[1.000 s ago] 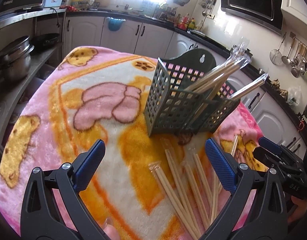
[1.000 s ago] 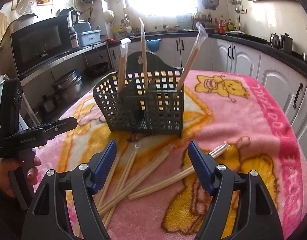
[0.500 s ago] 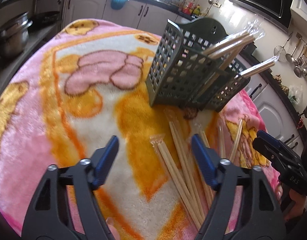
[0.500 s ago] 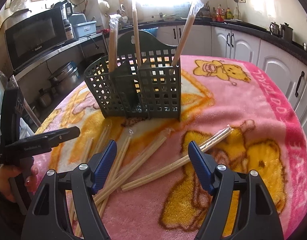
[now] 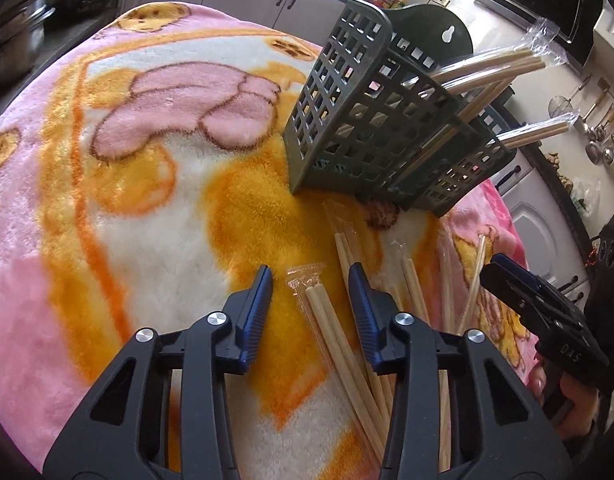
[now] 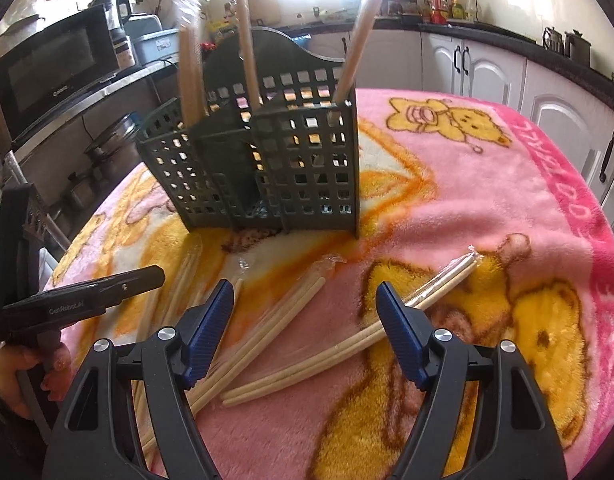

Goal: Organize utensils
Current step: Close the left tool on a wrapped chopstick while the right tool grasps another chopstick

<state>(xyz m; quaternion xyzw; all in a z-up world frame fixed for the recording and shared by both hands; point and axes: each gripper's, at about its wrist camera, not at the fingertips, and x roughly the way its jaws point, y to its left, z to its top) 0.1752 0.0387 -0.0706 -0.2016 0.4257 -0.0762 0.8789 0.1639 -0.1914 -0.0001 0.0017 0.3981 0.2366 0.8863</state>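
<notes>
A dark green slotted utensil caddy (image 5: 367,120) (image 6: 275,160) stands on the pink blanket and holds three wrapped chopstick pairs. Several more wrapped pairs lie loose in front of it. My left gripper (image 5: 310,276) hangs low over one of them. Its jaws are closing, and the plastic-wrapped chopstick pair (image 5: 327,320) lies between them with a gap on each side. My right gripper (image 6: 304,292) stands open above two crossed pairs (image 6: 347,348) and touches neither. Each gripper also shows at the edge of the other's view: the right gripper (image 5: 547,312) and the left gripper (image 6: 79,300).
The pink and orange blanket (image 5: 107,200) covers a round table, and its edge drops off close behind the caddy. Kitchen counters and white cabinets (image 6: 487,64) ring the table. A microwave (image 6: 55,76) and metal pots (image 5: 15,40) sit on shelves to the left.
My left gripper has dropped toward the loose chopsticks and its jaws have narrowed from wide to close around one wrapped pair. My right gripper has sunk nearer the blanket, its jaws unchanged.
</notes>
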